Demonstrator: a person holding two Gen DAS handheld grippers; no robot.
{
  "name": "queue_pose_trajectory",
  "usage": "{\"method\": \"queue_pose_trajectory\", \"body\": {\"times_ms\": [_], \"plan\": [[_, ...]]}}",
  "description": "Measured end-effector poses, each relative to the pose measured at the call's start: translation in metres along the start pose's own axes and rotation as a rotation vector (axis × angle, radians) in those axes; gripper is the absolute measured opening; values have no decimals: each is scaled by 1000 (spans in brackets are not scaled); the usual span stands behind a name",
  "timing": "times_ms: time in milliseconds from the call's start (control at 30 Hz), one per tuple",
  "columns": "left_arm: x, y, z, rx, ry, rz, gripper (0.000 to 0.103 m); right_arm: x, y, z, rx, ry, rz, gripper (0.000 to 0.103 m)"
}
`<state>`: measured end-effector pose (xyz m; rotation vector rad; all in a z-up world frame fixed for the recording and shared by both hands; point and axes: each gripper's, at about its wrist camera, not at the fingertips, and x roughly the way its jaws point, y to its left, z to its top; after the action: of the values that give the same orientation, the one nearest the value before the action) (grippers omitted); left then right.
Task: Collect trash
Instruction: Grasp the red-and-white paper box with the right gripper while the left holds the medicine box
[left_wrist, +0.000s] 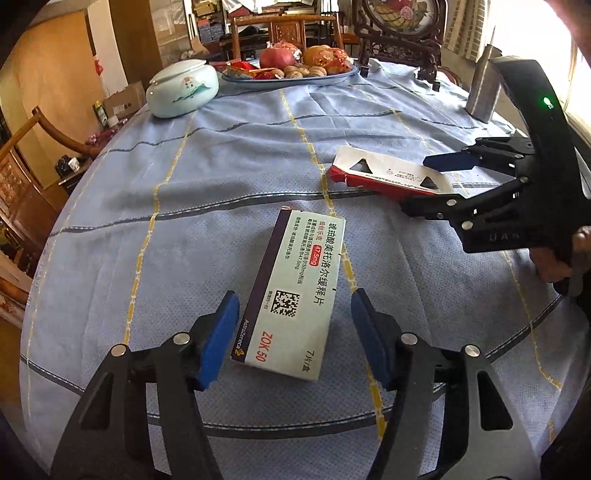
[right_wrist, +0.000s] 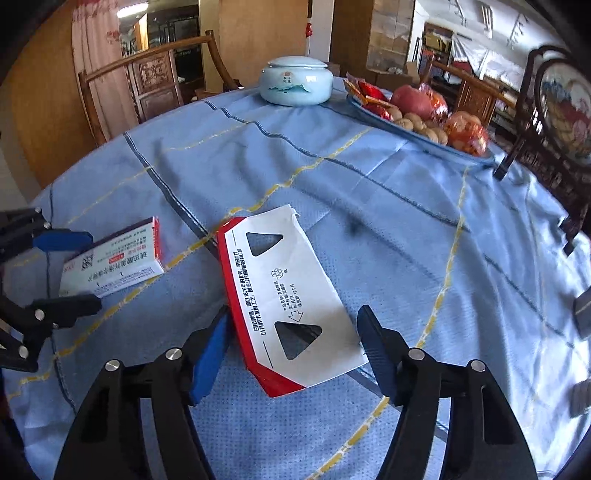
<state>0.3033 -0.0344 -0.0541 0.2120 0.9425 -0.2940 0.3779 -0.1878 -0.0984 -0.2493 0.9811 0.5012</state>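
Left gripper (left_wrist: 293, 325), seen from the left wrist camera, straddles the near end of a white medicine box (left_wrist: 293, 295) lying flat on the blue tablecloth (left_wrist: 184, 206). A gap shows between each blue pad and the box sides, so the jaws stand apart and nothing is gripped. Further right in this view, the right gripper (left_wrist: 421, 182) reaches in from the side with one blue finger above and one black finger below the far end of a flattened red-and-white carton (left_wrist: 388, 173). A pale lidded jar (left_wrist: 183, 88) and a fruit plate (left_wrist: 332, 75) sit well beyond, at the far side of the table.

Right wrist camera: the right gripper (right_wrist: 293, 347) brackets the near end of the carton (right_wrist: 284, 295). The left pad sits just beside, possibly touching, the red edge; the right pad is clear of the white edge. The jaws are parted, not clamped. The medicine box (right_wrist: 110, 266) lies at left between the fingers of the left gripper (right_wrist: 79, 269).

Step in hand, as judged: the approach to pick-up, both pieces of trash aligned between the jaws but resting on the cloth. Next move calls for lowering each gripper until the pads flank the item's sides, then closing squarely. The carton is thin and flat; it may slide or buckle, so grip across its width near the edge.
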Motion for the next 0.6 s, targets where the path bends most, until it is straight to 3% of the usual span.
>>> {"method": "queue_pose_trajectory", "body": {"times_ms": [67, 200, 233, 300, 433, 600], "plan": [[2, -1, 0, 7, 8, -3, 62, 1, -1, -1, 10, -1, 17, 69], [7, 2, 1, -8, 33, -18, 61, -5, 4, -1, 7, -23, -4, 61], [6, 2, 1, -9, 30, -24, 56, -8, 5, 0, 5, -36, -15, 60], [3, 0, 1, -3, 11, -31, 48, -19, 7, 3, 21, -64, -32, 60], [-7, -1, 0, 1, -46, -28, 48, -43, 8, 4, 70, -108, -66, 60], [-24, 9, -2, -68, -114, -38, 47, -81, 21, -11, 113, -172, -142, 60]]}}
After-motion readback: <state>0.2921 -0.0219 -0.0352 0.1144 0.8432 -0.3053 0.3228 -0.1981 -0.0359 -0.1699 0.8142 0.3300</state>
